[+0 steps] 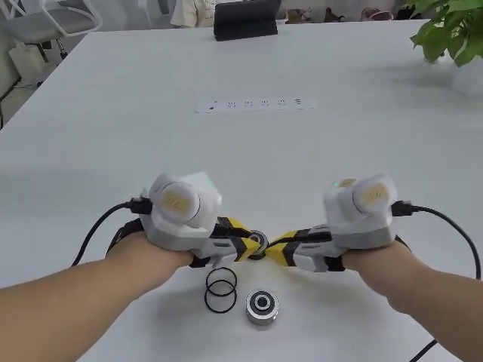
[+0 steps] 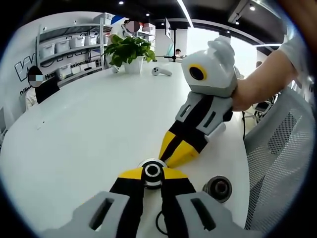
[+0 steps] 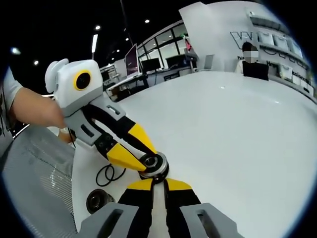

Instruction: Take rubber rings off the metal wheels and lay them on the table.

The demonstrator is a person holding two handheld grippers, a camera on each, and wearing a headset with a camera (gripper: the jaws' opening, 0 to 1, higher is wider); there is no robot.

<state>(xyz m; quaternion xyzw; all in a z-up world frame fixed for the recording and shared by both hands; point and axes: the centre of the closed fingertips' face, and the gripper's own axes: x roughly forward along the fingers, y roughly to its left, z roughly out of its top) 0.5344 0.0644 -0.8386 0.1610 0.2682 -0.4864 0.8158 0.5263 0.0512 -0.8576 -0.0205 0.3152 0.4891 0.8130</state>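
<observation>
item: metal wheel [image 1: 257, 242], held between both tools over the near part of the table [image 1: 113, 136]; i cannot tell whether it touches the top or hangs just above it. left tool [image 2: 151, 179]: jaws pressed in on either side of the wheel, clamping it. right tool [image 3: 154, 185]: jaws drawn nearly together, tips at the wheel's near rim; i cannot tell whether they nip rubber or metal. a dark band runs round the rim, which i take for a ring not yet removed. also on the table, just nearer me than the tools: two black rubber rings [image 1: 221, 291], flat and overlapping, and beside them a second wheel [image 1: 262, 306] lying on its face, apparently stripped. handling, as i judge it: the wheel is small, dense, rigid and smooth, so apt to slip or turn in a pinch, and best held across its flat faces. the ring is light, soft, stretchy and clingy. it is best caught at its outer edge and peeled over the rim bit by bit, lest it snap back or flick away.
</observation>
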